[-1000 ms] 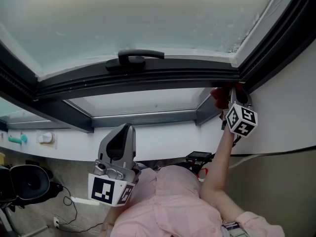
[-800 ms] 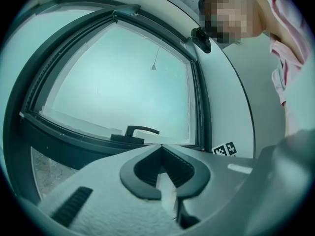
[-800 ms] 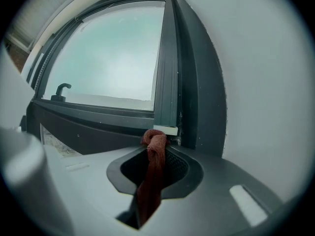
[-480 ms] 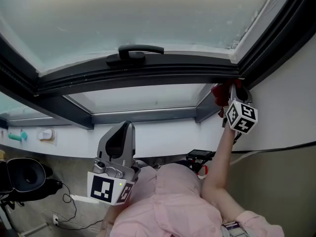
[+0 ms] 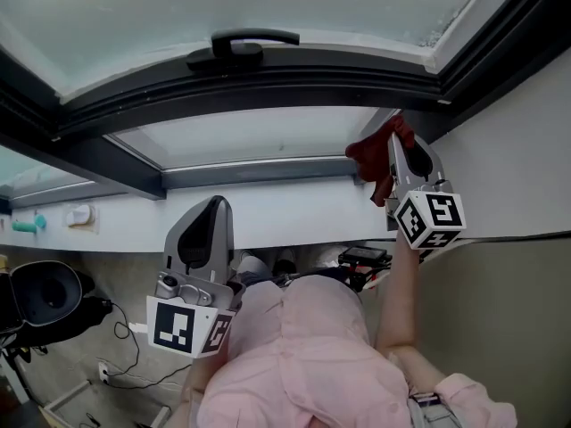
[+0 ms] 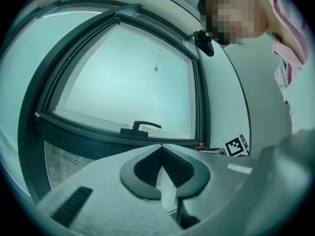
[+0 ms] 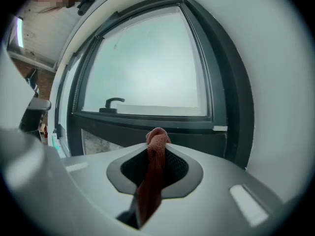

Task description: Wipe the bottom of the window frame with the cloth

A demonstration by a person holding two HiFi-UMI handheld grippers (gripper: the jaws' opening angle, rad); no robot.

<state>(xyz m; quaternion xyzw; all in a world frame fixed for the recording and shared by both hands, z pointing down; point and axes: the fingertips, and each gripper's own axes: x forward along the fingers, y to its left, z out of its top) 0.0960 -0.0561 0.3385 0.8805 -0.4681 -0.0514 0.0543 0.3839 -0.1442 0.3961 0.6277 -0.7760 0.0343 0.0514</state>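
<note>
Rust-red cloth [image 5: 373, 152] is pinched between the fingers of the right gripper [image 5: 397, 154]; in the right gripper view a bunched end is seen standing out past the fingertips, the rest hanging back down between them. This gripper is raised at the right, just beside the lower right corner of the dark grey window frame [image 5: 268, 83], where the frame meets the white wall [image 5: 517, 150]; whether the cloth touches the frame cannot be told. The left gripper [image 5: 212, 217] is held lower, in front of the white ledge [image 5: 294, 217], well apart from the cloth; its fingers are pressed together at the tips with nothing gripped. A black handle [image 5: 241, 45] is seen mounted on the frame's middle rail.
</note>
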